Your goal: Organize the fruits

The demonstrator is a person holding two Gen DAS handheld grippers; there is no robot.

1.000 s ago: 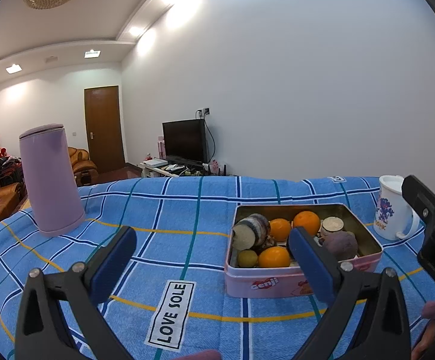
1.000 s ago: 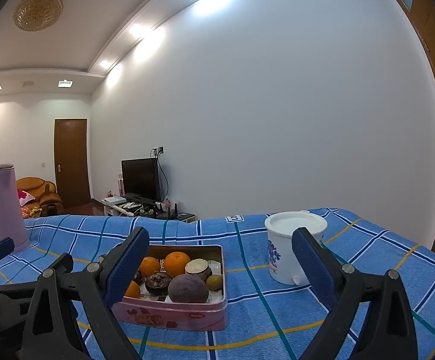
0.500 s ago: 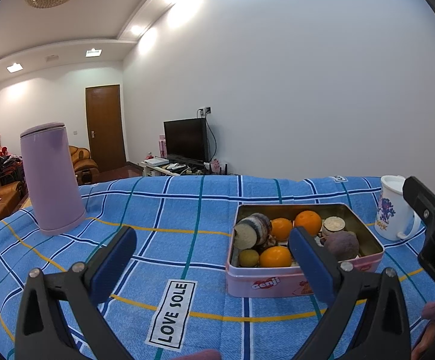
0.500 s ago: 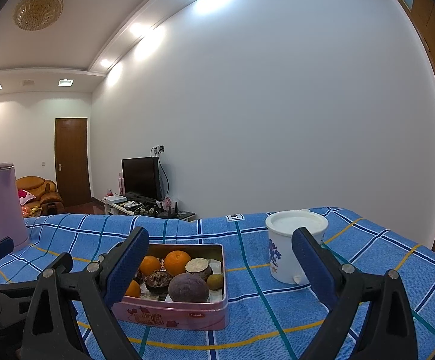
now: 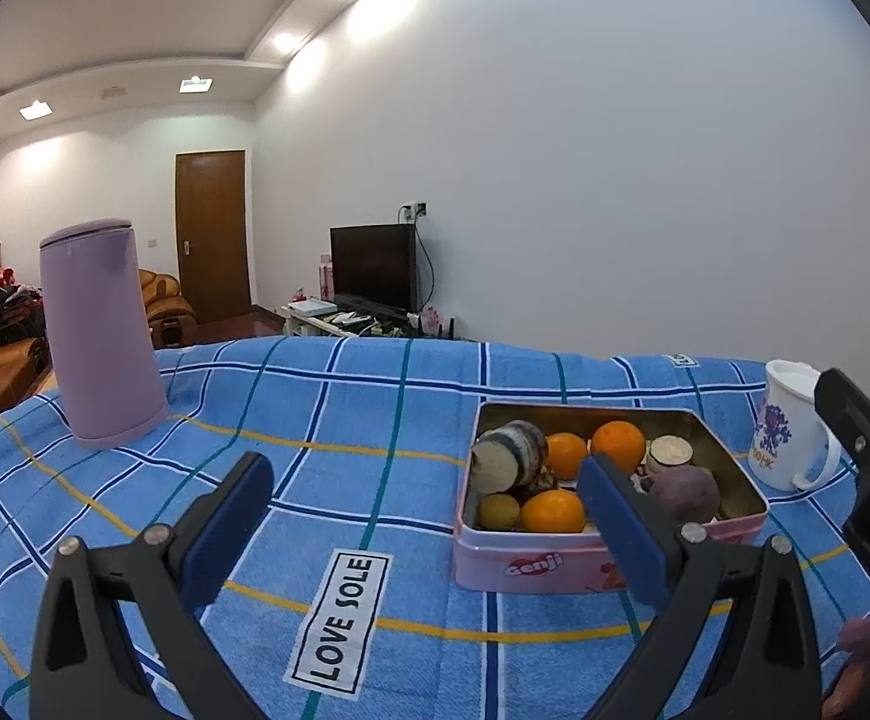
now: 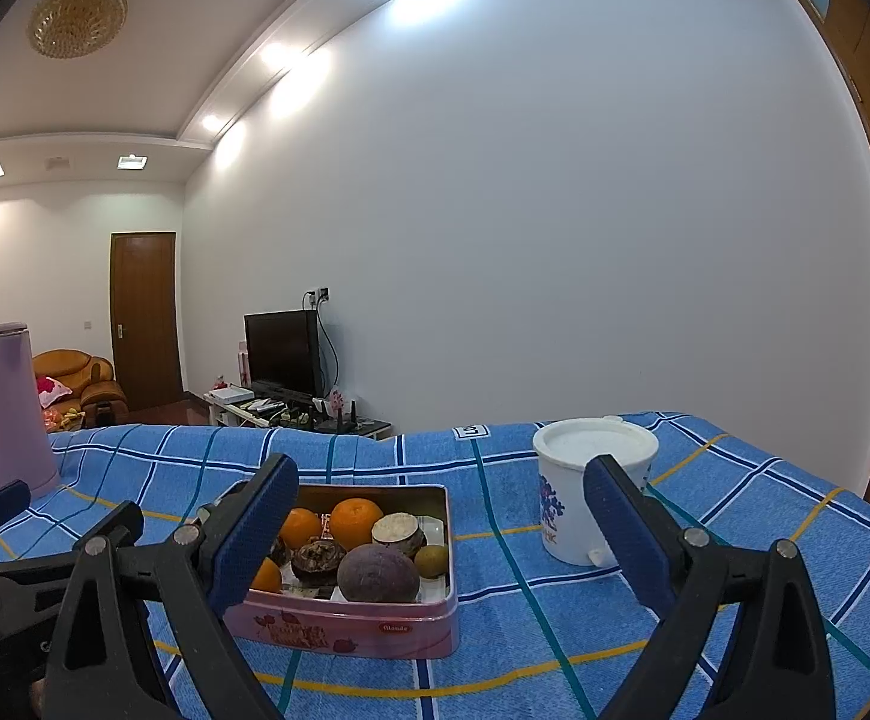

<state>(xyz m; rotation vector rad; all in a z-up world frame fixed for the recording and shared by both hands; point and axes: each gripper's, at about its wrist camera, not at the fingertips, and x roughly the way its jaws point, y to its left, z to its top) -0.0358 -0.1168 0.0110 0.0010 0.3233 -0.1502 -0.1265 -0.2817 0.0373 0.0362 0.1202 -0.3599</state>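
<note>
Sitting on the blue checked cloth (image 5: pixel 375 408), the pink tin (image 6: pixel 351 630) holds all the fruit in sight, and both tools hang short of it with nothing taken. The left gripper (image 5: pixel 423 516) has its jaws spread wide and empty, low over the cloth near the "LOVE SOLE" label (image 5: pixel 342 624), with the tin just to its right. The right gripper (image 6: pixel 441 528) is equally wide and empty, its left finger in front of the tin's near corner and its right finger in front of the white mug (image 6: pixel 579 492).

Inside the tin lie three oranges (image 6: pixel 356 519), a round dark purple fruit (image 6: pixel 378 573) at the front, a small yellow-green fruit (image 6: pixel 433 560) against the right wall, a wrinkled brown one (image 6: pixel 318 558) in the middle, and two cut pieces with pale faces (image 6: pixel 399 531); what those cut pieces are I cannot tell. They are packed touching one another.

The oranges are probably firm and moderately heavy, with a slightly giving peel; a hold across the widest part should keep one from rolling out. The purple fruit looks smooth-skinned and may slip, so it wants a centred squeeze. The wrinkled one seems light and possibly brittle. The tin looks light and could slide on the cloth if a finger pushes its wall. A tall lilac flask (image 5: pixel 99 330) stands well apart at the far left.
</note>
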